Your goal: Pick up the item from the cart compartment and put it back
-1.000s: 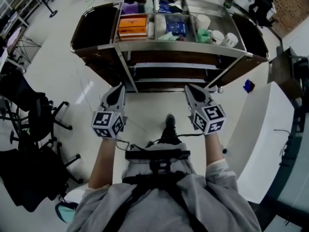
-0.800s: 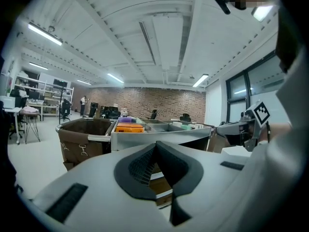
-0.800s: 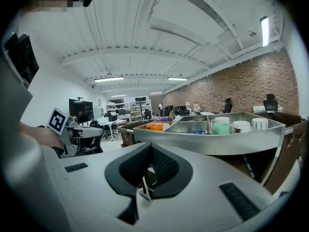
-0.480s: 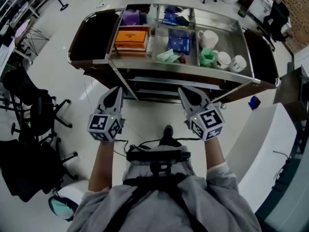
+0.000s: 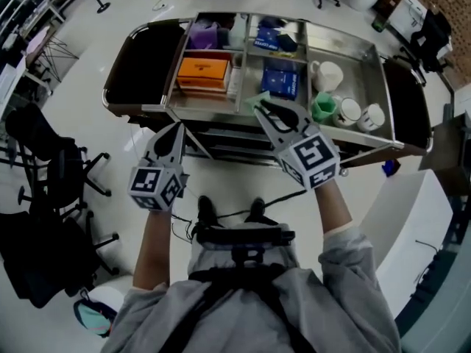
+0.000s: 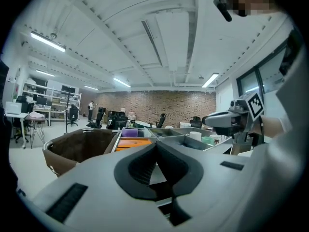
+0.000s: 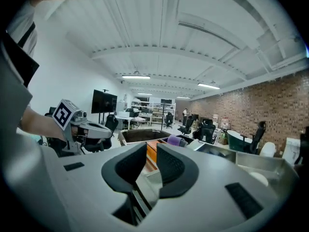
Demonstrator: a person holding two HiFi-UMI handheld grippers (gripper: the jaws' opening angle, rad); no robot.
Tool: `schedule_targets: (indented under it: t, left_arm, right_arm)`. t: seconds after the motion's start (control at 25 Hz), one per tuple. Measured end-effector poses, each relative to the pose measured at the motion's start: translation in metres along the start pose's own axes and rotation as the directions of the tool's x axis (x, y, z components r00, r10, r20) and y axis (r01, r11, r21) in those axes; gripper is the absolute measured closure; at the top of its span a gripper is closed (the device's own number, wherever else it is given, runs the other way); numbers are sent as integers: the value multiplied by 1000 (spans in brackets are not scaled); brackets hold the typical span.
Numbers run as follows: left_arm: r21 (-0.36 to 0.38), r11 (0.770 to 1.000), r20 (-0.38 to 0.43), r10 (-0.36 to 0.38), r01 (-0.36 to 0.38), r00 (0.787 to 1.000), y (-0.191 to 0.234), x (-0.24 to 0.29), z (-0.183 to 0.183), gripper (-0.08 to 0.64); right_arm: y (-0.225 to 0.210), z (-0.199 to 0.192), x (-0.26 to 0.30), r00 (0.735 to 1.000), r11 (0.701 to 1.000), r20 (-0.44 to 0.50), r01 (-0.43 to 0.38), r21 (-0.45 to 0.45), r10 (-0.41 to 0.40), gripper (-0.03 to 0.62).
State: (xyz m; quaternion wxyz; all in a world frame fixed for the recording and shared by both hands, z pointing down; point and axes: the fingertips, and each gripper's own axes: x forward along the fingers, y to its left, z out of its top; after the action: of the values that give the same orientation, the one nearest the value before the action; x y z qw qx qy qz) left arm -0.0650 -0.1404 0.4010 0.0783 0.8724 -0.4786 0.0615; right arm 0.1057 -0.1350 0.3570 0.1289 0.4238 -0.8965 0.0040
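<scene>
The steel cart [image 5: 221, 116] stands in front of me, its top split into compartments. They hold an orange box [image 5: 202, 72], a purple item [image 5: 204, 35], blue packets [image 5: 282, 81], a pale green packet [image 5: 257, 98] and mugs [image 5: 327, 74]. My right gripper [image 5: 265, 109] hovers over the cart's front rim by the middle compartment. Its jaws have just been opening and stand open by a narrow gap [image 7: 150, 153] with nothing between them. My left gripper [image 5: 176, 129] hangs short of the rim, left of centre. It is shut [image 6: 155, 151] and empty.
Dark brown bags hang at the cart's left end [image 5: 136, 72] and right end [image 5: 408, 101]. A green cup [image 5: 321, 109] and white mugs [image 5: 372, 116] fill the right compartment. Office chairs [image 5: 44, 175] stand to the left, and a white counter [image 5: 427, 219] to the right.
Both grippers moved forward toward the cart and rose. The right one reached over the front rim, rolled, and its jaws parted slightly. The left stayed short of the rim.
</scene>
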Motion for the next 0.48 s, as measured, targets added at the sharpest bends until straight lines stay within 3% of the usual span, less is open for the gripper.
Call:
schedule_targets:
  t: [0.08, 0.16, 0.28, 0.48]
  left_arm:
    - [4, 1000, -11, -21, 22, 1000, 6, 7, 3, 557]
    - [10, 999, -14, -40, 40, 999, 12, 14, 8, 558]
    - [4, 999, -8, -49, 49, 999, 25, 22, 13, 557]
    - [6, 998, -12, -59, 59, 998, 43, 34, 18, 558]
  right_arm:
    - [-2, 6, 21, 999, 999, -35, -27, -42, 26, 481]
    - [-1, 9, 44, 994, 994, -89, -69, -83, 62, 375]
    - [-1, 11, 83, 976, 978, -188, -137, -155, 107, 297]
    - [-4, -1, 143, 907, 935, -388, -269, -233, 164, 206]
